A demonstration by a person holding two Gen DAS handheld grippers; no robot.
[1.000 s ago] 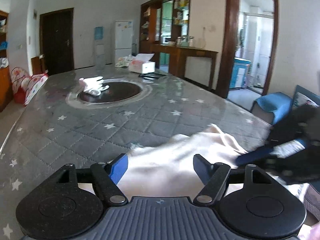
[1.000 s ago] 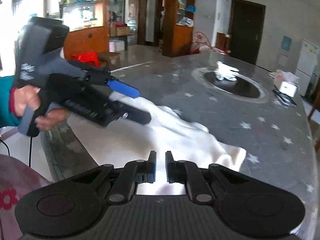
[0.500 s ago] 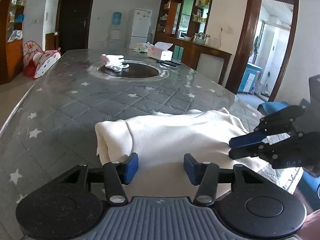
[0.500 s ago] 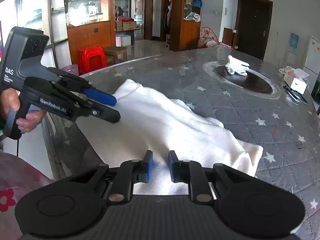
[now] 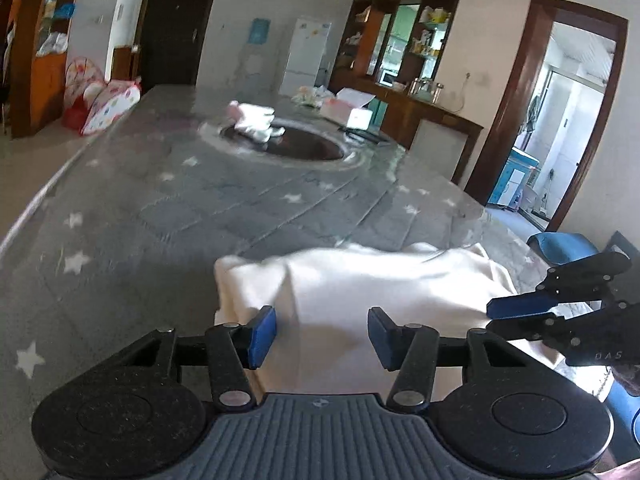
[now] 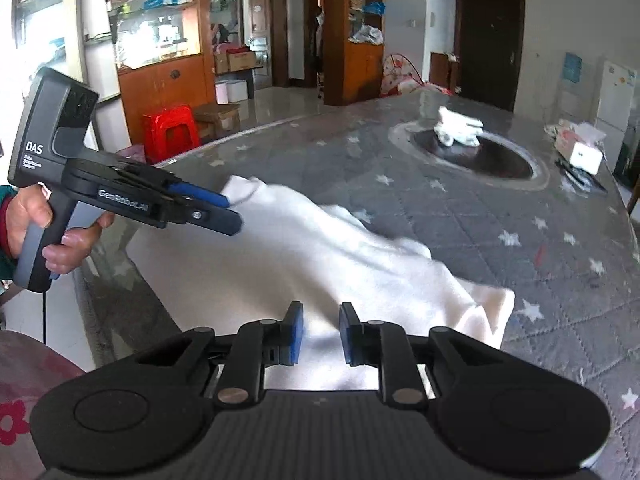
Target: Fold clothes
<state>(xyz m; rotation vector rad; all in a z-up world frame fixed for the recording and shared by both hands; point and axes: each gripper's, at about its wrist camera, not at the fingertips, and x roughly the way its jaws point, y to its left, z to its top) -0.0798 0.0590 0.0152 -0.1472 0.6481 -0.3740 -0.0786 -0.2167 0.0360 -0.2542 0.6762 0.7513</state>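
A white garment (image 5: 380, 288) lies spread near the front edge of the grey star-patterned table (image 5: 200, 208). My left gripper (image 5: 321, 334) hovers over the garment's left part, open, with the cloth beneath its blue pads and not pinched. The right wrist view shows it (image 6: 230, 212) in a person's hand by the garment's far corner (image 6: 320, 256). My right gripper (image 6: 320, 334) is low over the garment's near edge. Its jaws are opening, a narrow gap shows, and nothing is squeezed between them. It also appears at the right of the left wrist view (image 5: 500, 316).
White gloves (image 6: 458, 128) rest on a dark round inset (image 6: 480, 160) mid-table, with a tissue box (image 6: 582, 152) beyond. A red stool (image 6: 170, 128) stands on the floor to the left. A blue seat (image 5: 560, 244) sits past the table's right edge.
The left gripper's jaws narrowed, and it moved down toward the garment's end. The right gripper's jaws went from nearly shut to a small gap. The garment lies flatter.
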